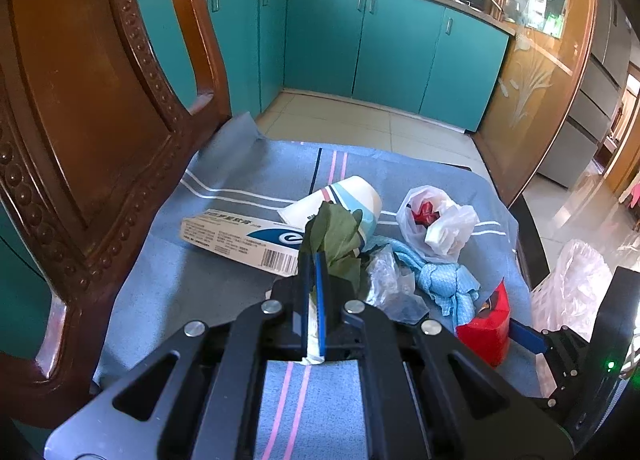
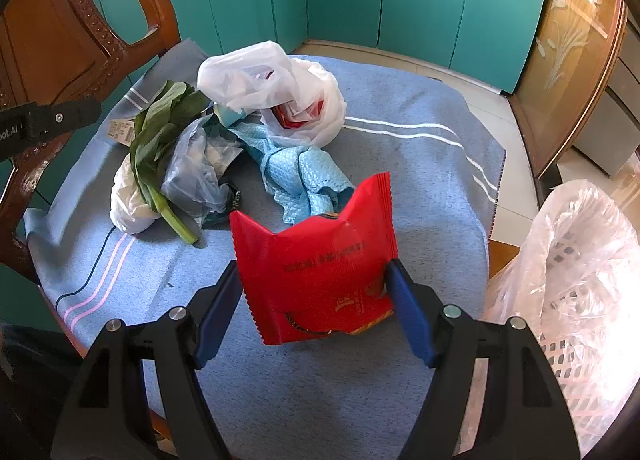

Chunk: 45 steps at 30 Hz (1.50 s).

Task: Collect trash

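My left gripper (image 1: pixel 314 260) is shut on the stalk of a green leafy vegetable (image 1: pixel 334 238), just above the table; the leaf also shows in the right wrist view (image 2: pixel 160 132). My right gripper (image 2: pixel 312 280) has its jaws wide, around a red snack wrapper (image 2: pixel 320 260) that stands between the pads; the pads touch its edges. The wrapper also shows in the left wrist view (image 1: pixel 486 324). More trash lies on the table: a paper cup (image 1: pixel 340 200), a flat carton (image 1: pixel 240 238), a white plastic bag (image 2: pixel 272 88), a clear bag (image 2: pixel 196 172) and a blue cloth (image 2: pixel 296 172).
The table has a blue striped cloth (image 2: pixel 400 148). A white basket lined with clear plastic (image 2: pixel 580 268) stands off the table's right edge. A wooden chair (image 1: pixel 92 120) stands close at the left. Teal cabinets (image 1: pixel 360 40) and tiled floor lie beyond.
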Each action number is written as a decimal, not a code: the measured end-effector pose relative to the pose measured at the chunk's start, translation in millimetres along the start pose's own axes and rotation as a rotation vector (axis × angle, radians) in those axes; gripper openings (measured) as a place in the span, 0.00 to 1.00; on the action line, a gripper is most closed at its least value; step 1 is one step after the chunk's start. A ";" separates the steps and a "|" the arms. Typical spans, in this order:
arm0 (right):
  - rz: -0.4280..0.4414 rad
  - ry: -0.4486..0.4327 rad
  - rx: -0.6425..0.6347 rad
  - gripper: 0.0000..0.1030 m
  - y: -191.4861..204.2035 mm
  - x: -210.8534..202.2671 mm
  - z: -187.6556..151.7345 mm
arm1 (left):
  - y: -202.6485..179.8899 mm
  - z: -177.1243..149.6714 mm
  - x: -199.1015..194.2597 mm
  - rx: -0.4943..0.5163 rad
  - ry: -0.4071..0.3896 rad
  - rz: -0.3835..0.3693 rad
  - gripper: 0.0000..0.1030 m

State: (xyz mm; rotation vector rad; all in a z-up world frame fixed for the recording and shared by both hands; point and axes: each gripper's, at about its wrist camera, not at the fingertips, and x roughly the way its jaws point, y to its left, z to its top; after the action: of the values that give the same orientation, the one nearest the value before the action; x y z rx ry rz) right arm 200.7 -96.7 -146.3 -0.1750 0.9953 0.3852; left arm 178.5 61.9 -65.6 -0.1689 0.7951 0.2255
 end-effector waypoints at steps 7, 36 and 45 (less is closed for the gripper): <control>0.011 0.001 0.000 0.54 -0.3 -2.4 -0.6 | 2.1 0.7 -5.7 -0.007 -0.013 -0.011 0.05; 0.024 -0.044 0.023 0.50 -7.5 -15.1 -1.9 | 17.7 12.0 -34.2 -0.022 -0.081 -0.124 0.05; 0.026 -0.048 0.037 0.50 -9.5 -16.9 -0.7 | 34.1 14.5 -31.7 -0.061 -0.066 -0.151 0.05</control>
State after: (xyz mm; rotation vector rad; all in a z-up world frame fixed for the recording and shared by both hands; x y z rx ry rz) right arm 195.7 -109.6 -132.7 -0.1192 0.9573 0.3928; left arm 158.0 93.8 -34.9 -0.2765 0.7064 0.1120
